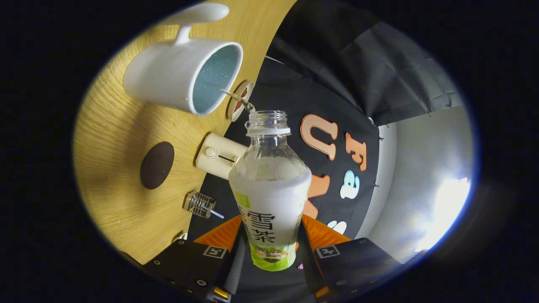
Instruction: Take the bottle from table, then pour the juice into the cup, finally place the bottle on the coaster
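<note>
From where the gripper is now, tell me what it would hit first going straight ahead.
The gripper, fingers shut on the bottle, points past the bottle's open mouth at the booth's black cloth wall. The white cup sits off that line, though depth is unclear.

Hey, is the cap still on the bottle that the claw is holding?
No, the bottle, clamped between the claw's two fingers, shows an open threaded neck with no cap on it.
</note>
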